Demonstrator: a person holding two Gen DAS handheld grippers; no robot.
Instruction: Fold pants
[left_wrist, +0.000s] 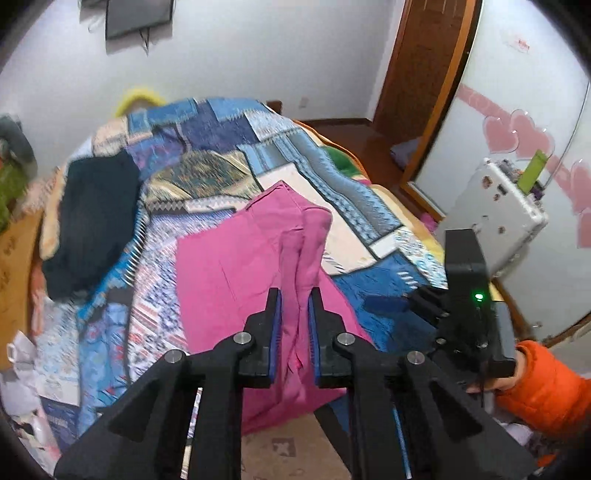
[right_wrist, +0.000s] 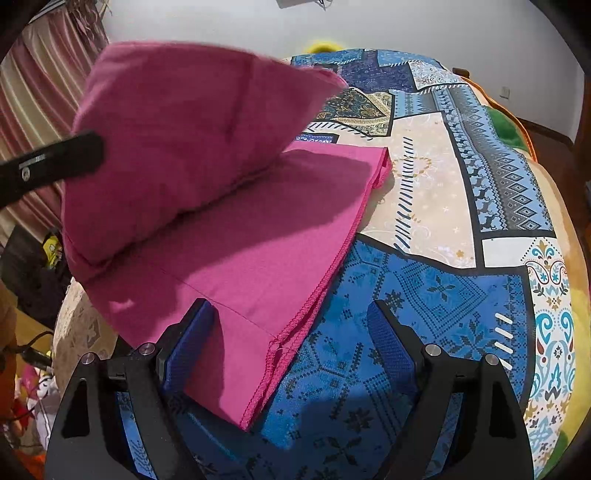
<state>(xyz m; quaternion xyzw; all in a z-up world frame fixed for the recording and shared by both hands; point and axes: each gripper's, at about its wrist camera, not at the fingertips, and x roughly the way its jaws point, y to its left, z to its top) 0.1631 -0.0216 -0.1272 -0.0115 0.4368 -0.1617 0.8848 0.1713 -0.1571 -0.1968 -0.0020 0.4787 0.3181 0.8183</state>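
Left gripper (left_wrist: 294, 299) is clamping a bunched fold of the magenta pants (left_wrist: 236, 266) between its blue pads (left_wrist: 276, 332) — the fabric is rising in a narrow ridge between the fingers and draping down on both sides. Right gripper (right_wrist: 291, 325) is sitting with fingers spread wide apart, nothing between the tips; the left blue pad (right_wrist: 188, 343) is touching the near hemmed corner of the pants (right_wrist: 236, 258), the right pad is over bare quilt.

The pants are lying on the patchwork quilt (right_wrist: 424, 280) at the near edge of the bed, one layer flat, the other lifted and folding over it, hanging from the left gripper's arm (right_wrist: 51, 162) at the left of the right wrist view.

Farther out — a dark navy garment (left_wrist: 92, 221) is lying on the quilt to the left, well apart from the pants. An orange sleeve (left_wrist: 550, 384) is showing behind the right gripper's body. At the back, a wooden door frame (left_wrist: 432, 92) and white wall.
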